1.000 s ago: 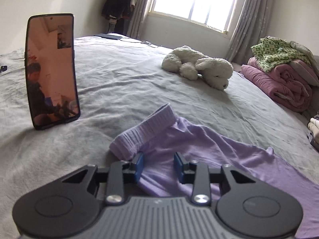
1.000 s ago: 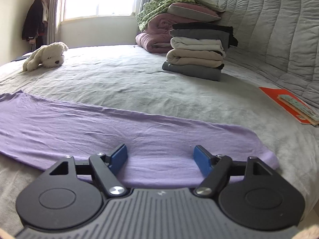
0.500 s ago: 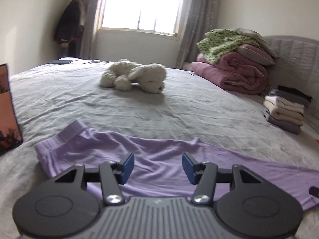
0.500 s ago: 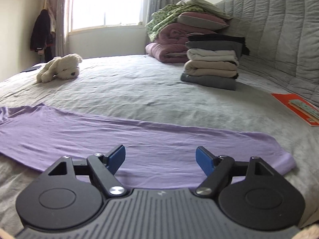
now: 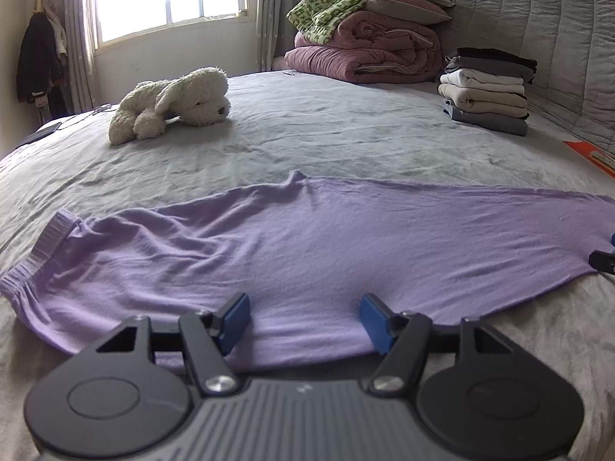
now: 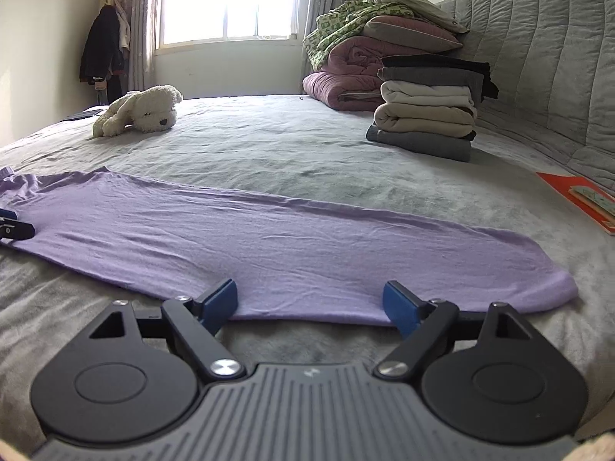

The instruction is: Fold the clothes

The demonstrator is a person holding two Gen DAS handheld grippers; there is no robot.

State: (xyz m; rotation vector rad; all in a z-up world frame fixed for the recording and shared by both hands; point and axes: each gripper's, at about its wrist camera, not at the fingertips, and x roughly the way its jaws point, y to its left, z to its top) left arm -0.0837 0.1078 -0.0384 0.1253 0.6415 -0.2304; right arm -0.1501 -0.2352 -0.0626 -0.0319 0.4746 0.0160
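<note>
Both opening tongs (image 5: 303,320) (image 6: 309,303) straddle purple garment's (image 5: 307,246) near edge.

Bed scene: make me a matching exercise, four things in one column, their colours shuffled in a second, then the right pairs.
Things:
1. Garment spread flat on the bed
2. Plush dog
3. Rolled quilt under the green patterned blanket
4. Flat booklet by the headboard

Colours:
A. Orange-red
B. Cream white
C. Lilac
D. Dusty mauve

Pairs: 1-C, 2-B, 3-D, 4-A
</note>
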